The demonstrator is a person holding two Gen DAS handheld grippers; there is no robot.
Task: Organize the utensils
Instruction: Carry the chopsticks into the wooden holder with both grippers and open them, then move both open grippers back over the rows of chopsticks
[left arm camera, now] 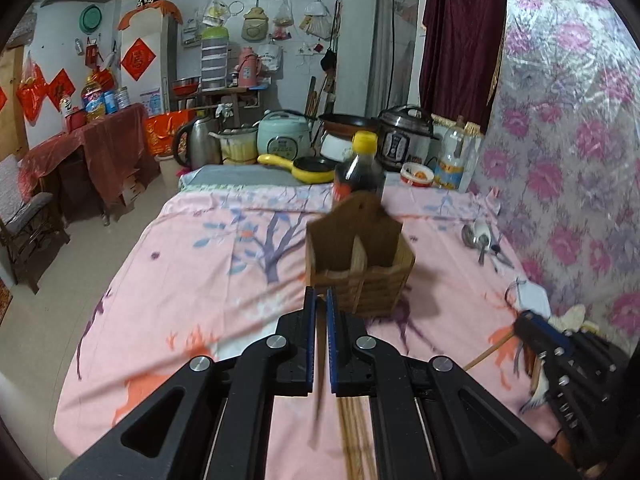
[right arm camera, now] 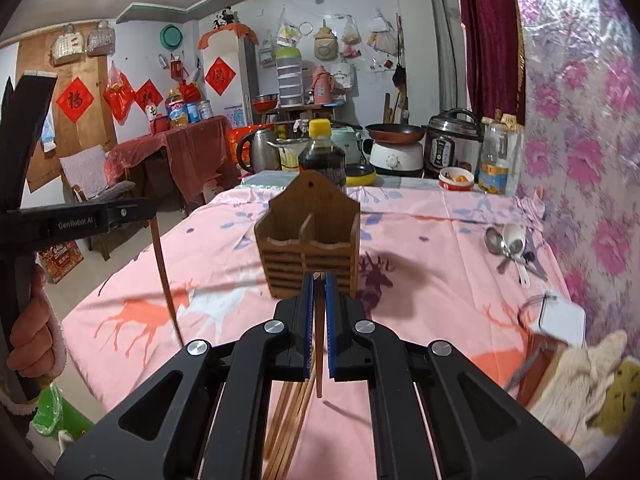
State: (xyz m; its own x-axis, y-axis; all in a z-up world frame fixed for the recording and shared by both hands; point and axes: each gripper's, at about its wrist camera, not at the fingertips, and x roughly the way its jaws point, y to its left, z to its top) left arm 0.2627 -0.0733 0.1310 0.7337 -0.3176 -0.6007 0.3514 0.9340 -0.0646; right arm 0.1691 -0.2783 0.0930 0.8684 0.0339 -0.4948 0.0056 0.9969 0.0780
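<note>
- Centrally, we see one brown slatted wooden utensil holder with two compartments and a peaked back board, standing upright on the table; both compartments look bare from our right wrist view.
- Our right gripper has its blue-padded jaws pressed close on one brown wooden chopstick, held roughly upright just in front of the holder.
- Below it, a loose bundle of wooden chopsticks lies on the cloth; we cannot count them exactly.
- Our left gripper has its jaws nearly together; seen from the right wrist, it pinches one dark wooden chopstick that hangs down, tilted, well to the left of the holder.
- Right of the holder, well apart, lie two spoons together: one metal spoon and one white ceramic spoon, with some dark small utensils beside them that we cannot make out.
- Behind the holder stands one dark sauce bottle with a yellow cap, just beside its back board.
- All of this rests on a table under a pink cloth printed with deer and trees.
- At the far end we count one small yellow pan, one steel kettle, one silver pressure cooker, one red-rimmed bowl and one clear plastic bottle.
- To the right hangs a pink floral sheet; the white back wall carries red paper decorations and hanging bags.
</note>
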